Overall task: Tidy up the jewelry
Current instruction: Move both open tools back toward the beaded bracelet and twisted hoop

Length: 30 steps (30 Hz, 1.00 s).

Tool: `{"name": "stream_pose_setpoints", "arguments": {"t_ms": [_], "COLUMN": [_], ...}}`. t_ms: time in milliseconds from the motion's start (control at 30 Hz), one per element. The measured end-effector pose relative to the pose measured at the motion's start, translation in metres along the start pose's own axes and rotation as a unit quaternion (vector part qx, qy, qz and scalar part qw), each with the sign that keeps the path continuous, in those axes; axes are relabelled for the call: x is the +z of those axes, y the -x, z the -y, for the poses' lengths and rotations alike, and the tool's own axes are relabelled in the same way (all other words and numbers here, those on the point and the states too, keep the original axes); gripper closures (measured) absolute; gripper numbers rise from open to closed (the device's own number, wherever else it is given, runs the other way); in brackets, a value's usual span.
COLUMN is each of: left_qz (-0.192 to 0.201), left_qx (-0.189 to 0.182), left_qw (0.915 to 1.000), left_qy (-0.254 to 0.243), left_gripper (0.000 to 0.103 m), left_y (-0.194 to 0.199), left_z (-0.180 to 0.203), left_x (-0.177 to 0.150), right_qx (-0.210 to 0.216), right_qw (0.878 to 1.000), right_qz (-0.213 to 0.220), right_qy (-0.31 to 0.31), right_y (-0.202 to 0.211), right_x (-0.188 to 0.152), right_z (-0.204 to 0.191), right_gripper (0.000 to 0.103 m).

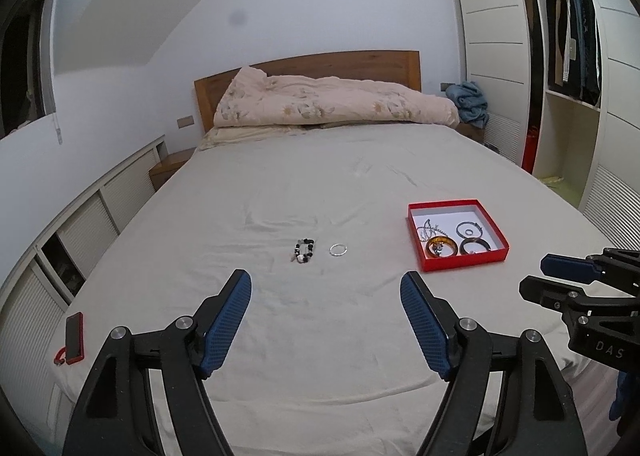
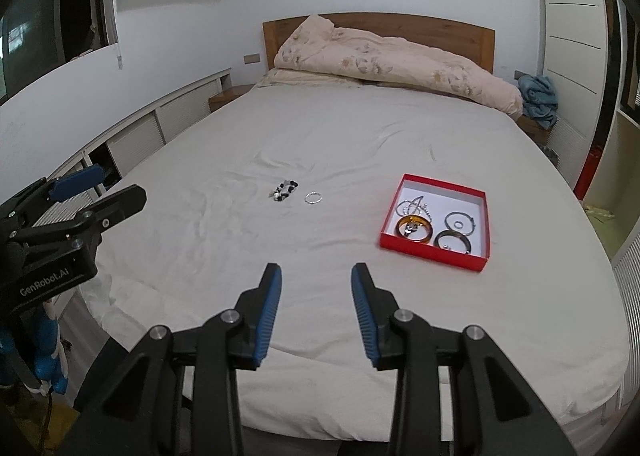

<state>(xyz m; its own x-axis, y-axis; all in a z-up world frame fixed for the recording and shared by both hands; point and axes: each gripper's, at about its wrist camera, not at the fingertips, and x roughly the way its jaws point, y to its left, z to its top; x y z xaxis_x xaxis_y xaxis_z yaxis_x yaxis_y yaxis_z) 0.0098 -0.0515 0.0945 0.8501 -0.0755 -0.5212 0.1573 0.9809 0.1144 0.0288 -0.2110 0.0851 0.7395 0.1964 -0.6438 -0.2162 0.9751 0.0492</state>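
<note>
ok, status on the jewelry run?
Left gripper open, right gripper open, both empty. Beaded bracelet and silver ring loose on bed, outside red box. Path unobstructed.

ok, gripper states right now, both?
Left gripper: jaws open, holding nothing, above the bed sheet.
Right gripper: jaws open, holding nothing.

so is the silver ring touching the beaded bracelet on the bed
Apart. The left wrist view shows a strip of bare sheet between the silver ring and the beaded bracelet; the right wrist view shows the same gap.
</note>
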Motion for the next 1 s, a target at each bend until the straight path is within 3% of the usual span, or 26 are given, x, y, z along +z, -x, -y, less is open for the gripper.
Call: {"name": "stream_pose_setpoints", "arguments": {"t_ms": [500, 800, 1000], "left_qz": [-0.036, -0.100, -0.136], "left_qx": [0.005, 0.007, 0.008], "left_qw": [0.9993, 0.9948, 0.9887], "left_qy": [0.010, 0.022, 0.061], "left_gripper": [0.027, 0.027, 0.022], "left_y": [-0.039, -0.093, -0.137], "left_z": [-0.009, -0.025, -0.057], "left_x": [-0.009, -0.026, -0.044], "right_qx": [0.017, 0.030, 0.043], "right_qw": [0.999, 0.997, 0.995], "right_qz": [-0.032, -0.066, -0.091], "right_qy": [-0.016, -0.027, -0.029], "right_y": [-0.039, -0.082, -0.126], "right_x": [-0.003, -0.004, 0.000], "right_z": [0.005, 0.011, 0.010], "right_gripper": [0.068, 0.068, 0.068]}}
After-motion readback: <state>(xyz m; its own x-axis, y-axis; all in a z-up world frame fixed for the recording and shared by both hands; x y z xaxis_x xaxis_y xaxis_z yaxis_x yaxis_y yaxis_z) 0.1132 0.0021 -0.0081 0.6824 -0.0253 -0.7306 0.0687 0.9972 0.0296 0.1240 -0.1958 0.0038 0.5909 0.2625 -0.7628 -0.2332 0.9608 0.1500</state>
